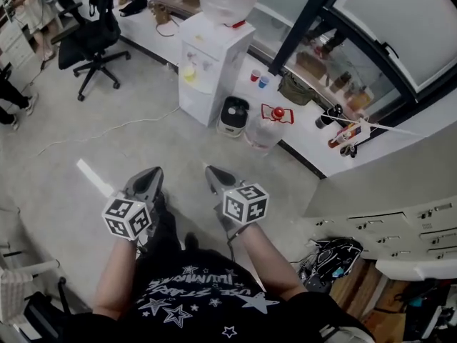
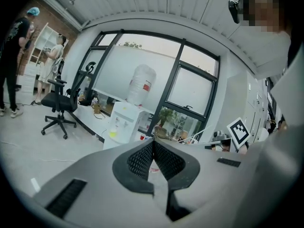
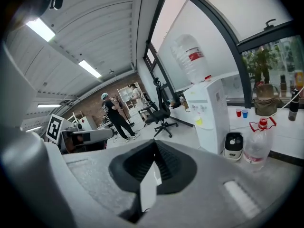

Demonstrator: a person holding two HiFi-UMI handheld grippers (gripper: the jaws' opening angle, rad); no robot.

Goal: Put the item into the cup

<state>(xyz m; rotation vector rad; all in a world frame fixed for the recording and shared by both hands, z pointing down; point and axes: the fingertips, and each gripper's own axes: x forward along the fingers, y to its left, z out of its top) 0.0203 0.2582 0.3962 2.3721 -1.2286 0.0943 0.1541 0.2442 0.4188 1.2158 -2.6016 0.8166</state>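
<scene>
I am standing over a grey floor with both grippers held out at waist height. In the head view my left gripper [image 1: 151, 174] and right gripper [image 1: 213, 171] hang side by side, both shut with nothing between the jaws. The left gripper view shows its ribbed jaws [image 2: 153, 144] met at the tips and empty. My right gripper [image 3: 154, 147] looks the same. A red cup [image 1: 255, 75] and a blue cup [image 1: 264, 81] stand on the white window ledge beyond the water dispenser [image 1: 211, 63], far from both grippers. The two cups, red [image 3: 238, 112] and blue [image 3: 245, 113], also show in the right gripper view.
A black office chair [image 1: 89, 38] stands at the far left. A small black-and-white appliance [image 1: 233, 115] and a clear water jug [image 1: 265, 131] sit on the floor by the dispenser. White drawers [image 1: 400, 227] and a dark bag [image 1: 330, 259] are at the right. People stand far left.
</scene>
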